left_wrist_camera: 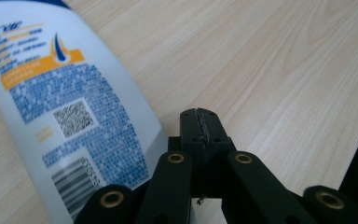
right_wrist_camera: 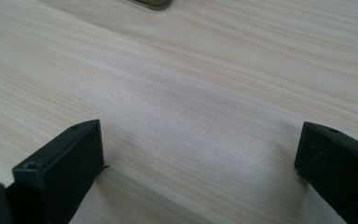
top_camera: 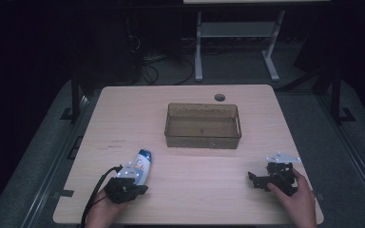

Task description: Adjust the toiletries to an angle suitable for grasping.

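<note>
On tabletop: bottle beside closed, empty left gripper; right gripper wide open, empty; bin unfilled.

Light wood-grain table with a round cable hole near the far edge. A clear brownish plastic bin is seated at centre-far. A white shampoo bottle with a blue cap is laid flat at near left, printed label face up. Both items are well apart.
</note>
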